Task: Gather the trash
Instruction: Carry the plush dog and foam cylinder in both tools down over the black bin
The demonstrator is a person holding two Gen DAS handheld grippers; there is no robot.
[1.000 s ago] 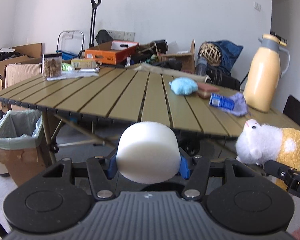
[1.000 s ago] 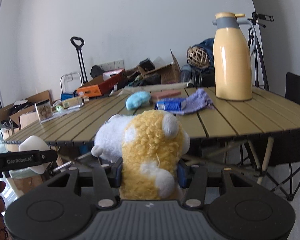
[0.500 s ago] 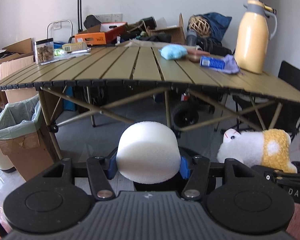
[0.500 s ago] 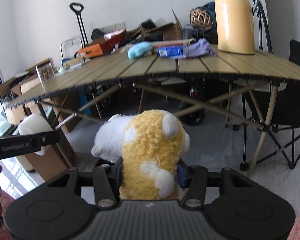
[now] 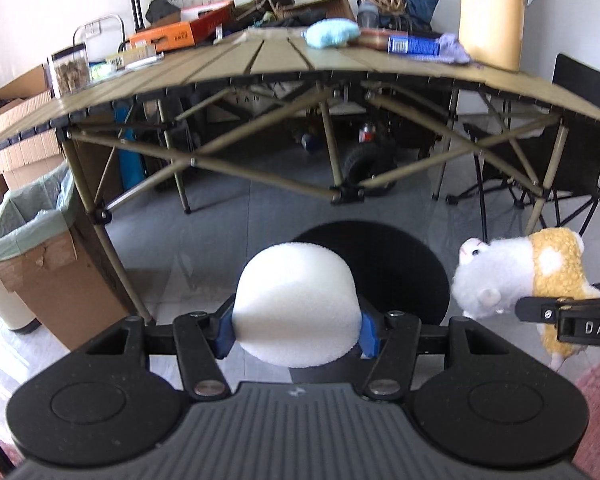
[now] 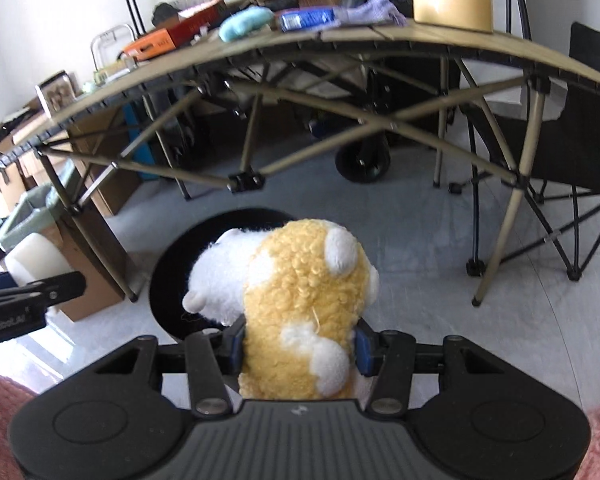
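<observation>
Left gripper [image 5: 296, 322]: clamped on a white foam block [image 5: 296, 304], blue pads pressed into both its flanks; the block bulges above the jaws.
Right gripper [image 6: 300, 346]: clamped on a yellow-and-white plush toy [image 6: 300, 300], pinched low on the body, head and ear standing clear above the jaws.
Ahead and below both: a round black bin [image 5: 404, 264] on the grey floor, its dark mouth directly past the foam block and partly hidden by it; in the right wrist view the same bin [image 6: 180, 272] sits behind and to the left of the plush.
Far left of the left gripper: a cardboard box lined with a pale green bag [image 5: 32, 224], beside the leg of the folding table [image 5: 260, 64]. It is well apart from both loads.
Beyond and above: blue packet [image 5: 412, 45], light blue cloth [image 5: 332, 34] and yellow jug [image 5: 492, 16] on the tabletop, uncollected.
Step, as I judge it: both loads carried toward the black bin, release not yet made.
Risk, foam: light and springy, it may stick to one pad or bounce off the rim if let go off-centre.
Risk, plush: it hangs to the bin's right edge in the left wrist view; opening from there could drop it on the floor.
Risk, crowding: the two grippers are near each other, so a simultaneous drop could knock one load aside.
Risk, sorting: I cannot tell whether a plush counts as trash.
</observation>
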